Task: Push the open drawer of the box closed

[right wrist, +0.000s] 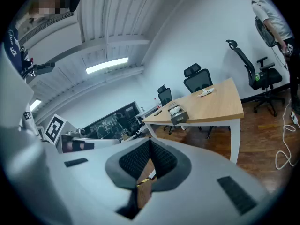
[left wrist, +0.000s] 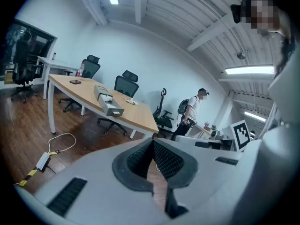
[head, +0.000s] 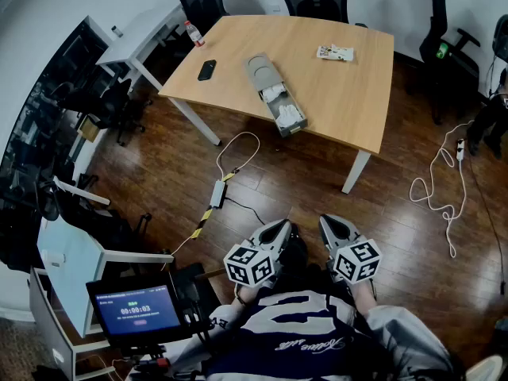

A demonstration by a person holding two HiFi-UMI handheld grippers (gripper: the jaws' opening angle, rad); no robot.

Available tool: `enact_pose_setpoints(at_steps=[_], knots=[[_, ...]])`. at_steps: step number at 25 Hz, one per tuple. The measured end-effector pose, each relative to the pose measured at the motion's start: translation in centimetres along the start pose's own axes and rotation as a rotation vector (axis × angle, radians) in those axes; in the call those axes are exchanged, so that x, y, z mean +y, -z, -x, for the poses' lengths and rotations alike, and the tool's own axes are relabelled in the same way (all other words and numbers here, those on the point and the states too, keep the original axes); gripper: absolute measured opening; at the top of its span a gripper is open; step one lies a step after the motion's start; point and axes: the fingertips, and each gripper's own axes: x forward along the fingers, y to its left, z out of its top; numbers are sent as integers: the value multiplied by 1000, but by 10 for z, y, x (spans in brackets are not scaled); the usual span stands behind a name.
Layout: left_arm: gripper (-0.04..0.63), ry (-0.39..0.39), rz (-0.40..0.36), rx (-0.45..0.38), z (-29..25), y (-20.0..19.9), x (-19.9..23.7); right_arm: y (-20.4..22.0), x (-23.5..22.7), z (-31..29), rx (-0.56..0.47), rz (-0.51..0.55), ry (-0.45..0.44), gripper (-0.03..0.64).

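Standing well back from the table (head: pixel 341 94), the person held both tools low and close against the body, so no reach was under way yet.

The left gripper (head: pixel 278 230) was clenched, its pads meeting at the tips with nothing caught between them; only floor showed through the gap behind them in the left gripper view. The right gripper (head: pixel 335 227) was the same: tips together, empty.

The box (head: pixel 266 76) lay on the wooden table, well apart from both grippers. Its drawer (head: pixel 287 116) was pulled out toward the near table edge, with white contents showing inside. The drawer front faced the person, probably why they stood on this side: a straight push away from the body should close it.

A phone (head: pixel 206 70), a bottle (head: pixel 194 32) and a small packet (head: pixel 335 52) also sat on the table, none of them beside the drawer's path. A white cable (head: pixel 238 153) lay on the floor between the person and the table, a likely trip risk on the walk in.

My read: task not started, approach comes first. Closed jaws suit pushing, since the tips give one blunt contact. The box looked light and might slide, so the other tool may need to brace it.
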Motion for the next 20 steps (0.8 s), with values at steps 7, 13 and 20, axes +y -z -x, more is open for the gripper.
enact_pose_setpoints(at_steps=[7, 13, 20], knots=[[3, 18, 6, 10, -25, -29, 37, -19, -14, -44, 7, -4, 22, -2], [3, 42, 16, 32, -66, -56, 89, -40, -37, -97, 15, 8, 57, -2], [3, 107, 3, 66, -110, -93, 129, -71, -59, -146, 11, 4, 106, -2]])
